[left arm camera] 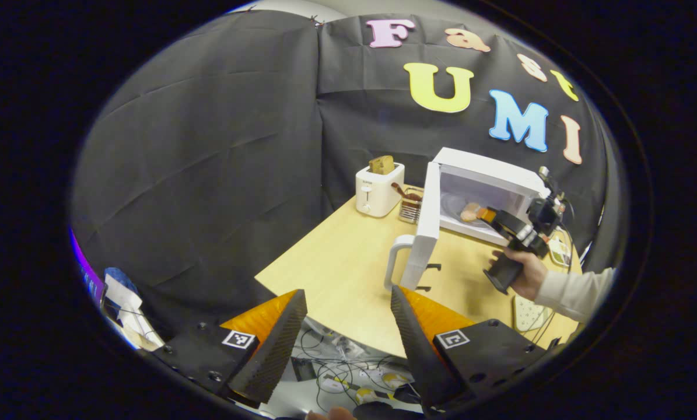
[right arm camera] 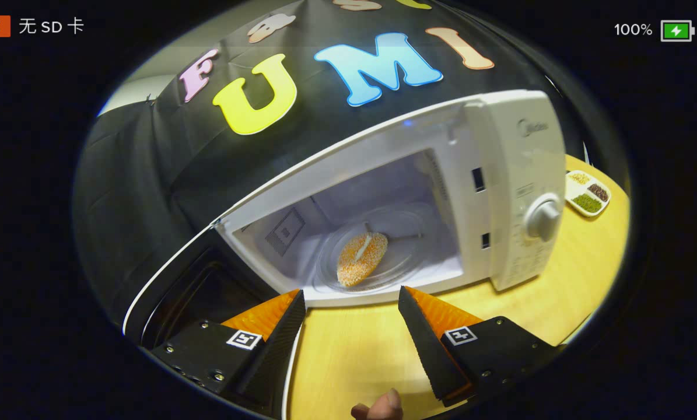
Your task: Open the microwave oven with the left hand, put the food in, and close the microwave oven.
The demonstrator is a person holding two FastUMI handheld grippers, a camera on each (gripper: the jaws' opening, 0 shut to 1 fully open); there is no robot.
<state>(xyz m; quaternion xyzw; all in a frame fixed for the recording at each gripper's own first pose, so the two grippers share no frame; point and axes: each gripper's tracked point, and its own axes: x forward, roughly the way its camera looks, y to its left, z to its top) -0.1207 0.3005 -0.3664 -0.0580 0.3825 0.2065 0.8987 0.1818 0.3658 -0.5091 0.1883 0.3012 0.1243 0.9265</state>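
Microwave (right arm camera: 503,186): far table edge, door (left arm camera: 427,230) swung wide.
Food (right arm camera: 360,256): on the glass plate (right arm camera: 409,265) inside.
Left gripper (left arm camera: 348,326): wide apart, empty, off the table's near corner.
Right gripper (right arm camera: 351,324): wide apart, empty, before the cavity.

White microwave (right arm camera: 500,192) door (left arm camera: 427,233) open; food (right arm camera: 360,258) on turntable inside.

Microwave (right arm camera: 383,192) mouth wide open before my right gripper (right arm camera: 351,303), jaws apart, nothing between them and cavity. Food (right arm camera: 361,256) lies on glass plate inside, room around it. Door (left arm camera: 427,233) stands out over table (left arm camera: 336,268), blocking my left gripper's (left arm camera: 348,303) straight path. Toaster (left arm camera: 378,189) and rack (left arm camera: 410,207) crowd back corner.
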